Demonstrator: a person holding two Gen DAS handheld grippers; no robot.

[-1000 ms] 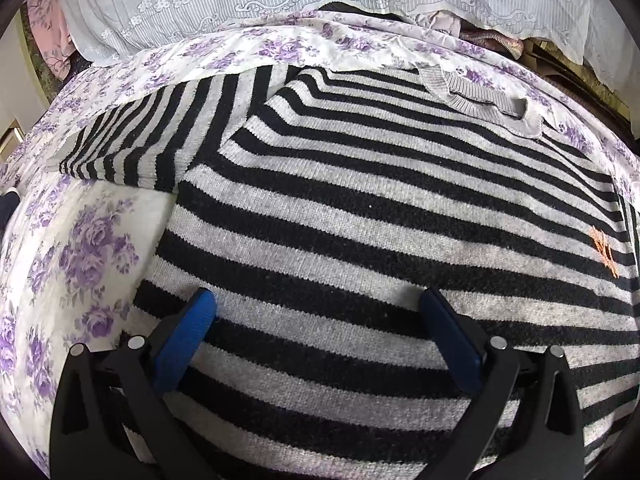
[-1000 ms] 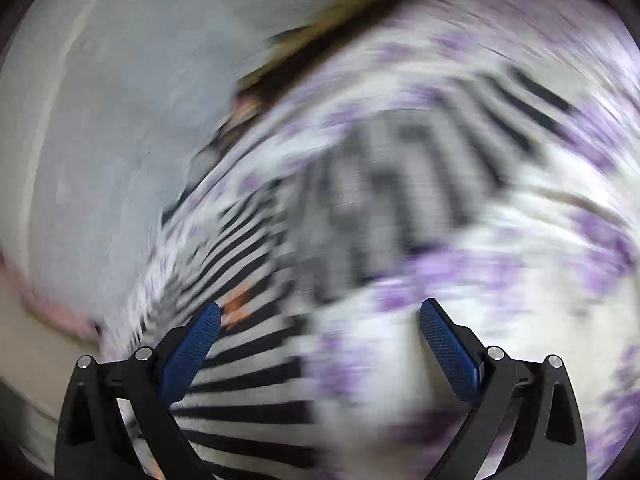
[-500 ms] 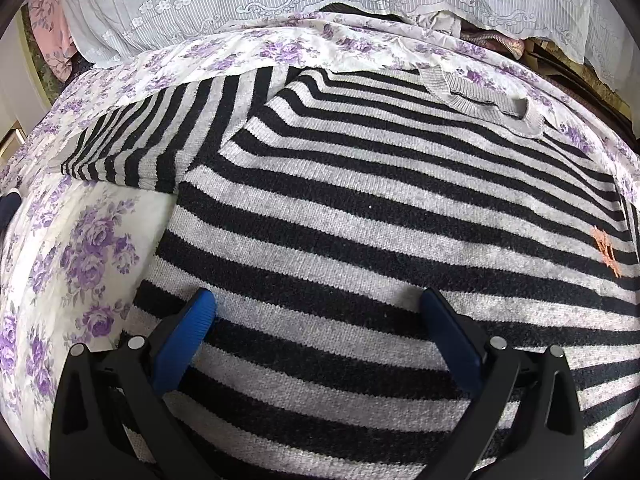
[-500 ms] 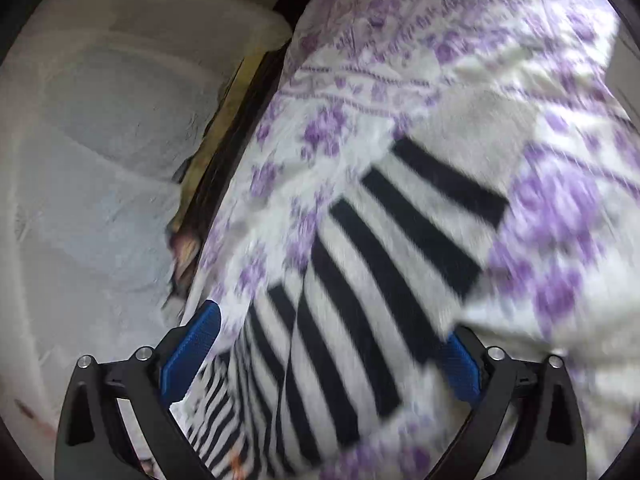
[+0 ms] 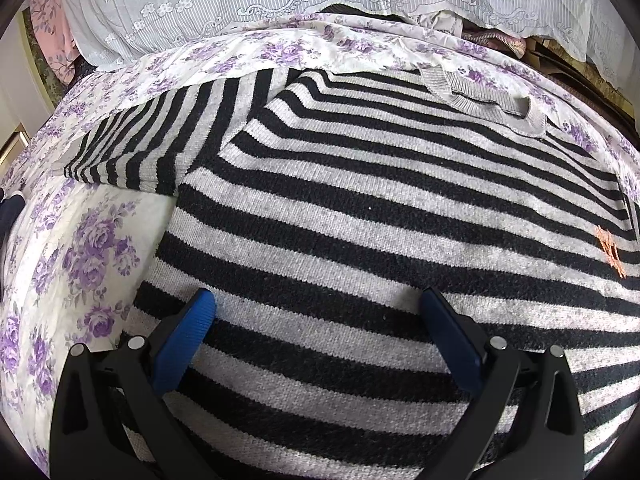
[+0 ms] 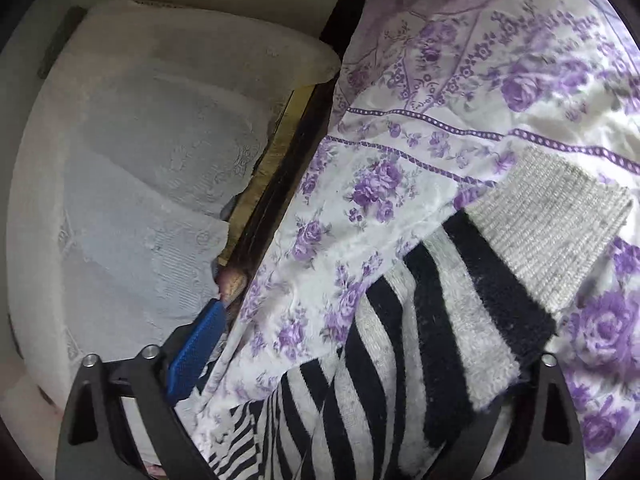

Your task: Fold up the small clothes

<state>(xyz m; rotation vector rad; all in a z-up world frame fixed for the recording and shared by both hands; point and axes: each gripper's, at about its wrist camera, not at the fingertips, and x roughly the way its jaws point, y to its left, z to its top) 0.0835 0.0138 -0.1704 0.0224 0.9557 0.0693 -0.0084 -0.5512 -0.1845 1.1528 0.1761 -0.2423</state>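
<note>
left wrist view, near to far. two blue pads of the left gripper (image 5: pixel 318 312) at 6 o'clock, spread wide apart, nothing pinched. right under and between them, a striped sweater (image 5: pixel 392 216), black and gray, lying flat, body filling the middle and the 3 o'clock side. one sleeve (image 5: pixel 160 140) stretched out toward 10 o'clock. small orange mark (image 5: pixel 610 251) on the knit at 3 o'clock. gray neck band (image 5: pixel 484 100) far up at 1 o'clock. under it all, a white sheet with purple flowers (image 5: pixel 92 248), bare at 8 o'clock. farthest, at 12 o'clock, a white lace cloth (image 5: pixel 240 4) hanging across the top.

right wrist view, near to far. right gripper (image 6: pixel 356 344) at 6 o'clock, one blue pad (image 6: pixel 198 354) showing at 7 o'clock, the other pad hidden behind knit at 4 o'clock. arms wide apart. other sleeve of the sweater (image 6: pixel 424 344) lying across the gap, from 6 o'clock up toward 3 o'clock. pinched or not, cannot tell. gray cuff (image 6: pixel 556 220) at the end of it at 3 o'clock, resting on the flowered sheet. dark gap (image 6: pixel 288 184) at the sheet's edge near the middle. pale lace cloth past it at 9 o'clock.

no boxes, bins or baskets to tell of.
</note>
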